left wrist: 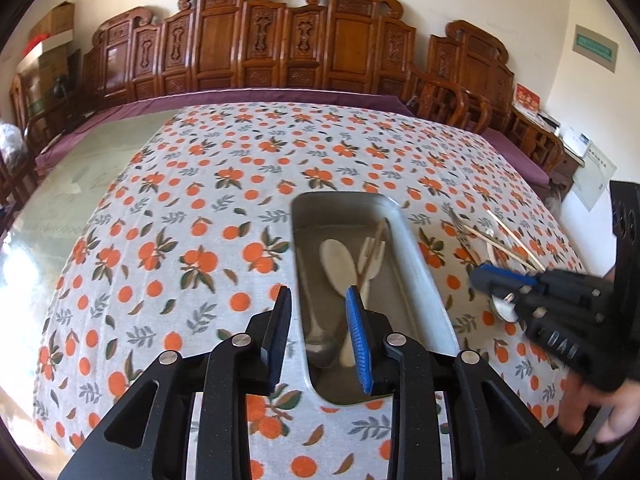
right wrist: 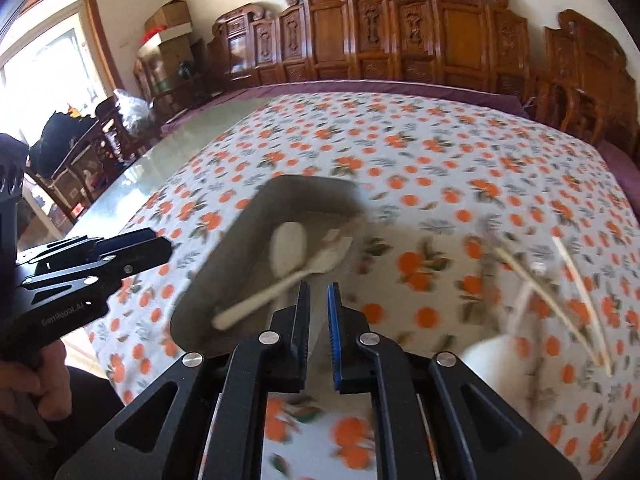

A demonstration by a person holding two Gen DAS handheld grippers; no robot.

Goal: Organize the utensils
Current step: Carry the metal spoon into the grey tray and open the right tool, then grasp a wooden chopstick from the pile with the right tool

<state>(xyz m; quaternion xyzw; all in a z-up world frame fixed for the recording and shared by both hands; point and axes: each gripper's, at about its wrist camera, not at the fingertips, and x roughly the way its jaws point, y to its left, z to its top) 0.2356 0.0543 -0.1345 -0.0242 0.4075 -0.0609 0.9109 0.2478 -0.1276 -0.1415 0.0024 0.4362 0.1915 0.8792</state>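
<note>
A long metal tray [left wrist: 420, 272] lies on the orange-print tablecloth. It holds a white spoon [left wrist: 336, 264], a white fork [left wrist: 370, 256] and wooden sticks. My left gripper [left wrist: 319, 300] is open, its jaws astride the tray's left wall without pressing on it. In the right wrist view the tray [right wrist: 224, 256], spoon [right wrist: 288, 248] and fork [right wrist: 332, 258] are blurred. My right gripper [right wrist: 319, 294] hovers over the tray's right edge with a narrow gap and nothing between its jaws. Loose chopsticks [left wrist: 516, 240] [right wrist: 536, 288] lie on the cloth to its right.
A metal fork [left wrist: 460, 232] and a blurred white rounded thing [right wrist: 492, 356] lie by the chopsticks. The right gripper [left wrist: 478, 276] and a hand [left wrist: 612, 412] show at the right edge, the left gripper [right wrist: 160, 244] at the left. Carved wooden chairs line the far wall.
</note>
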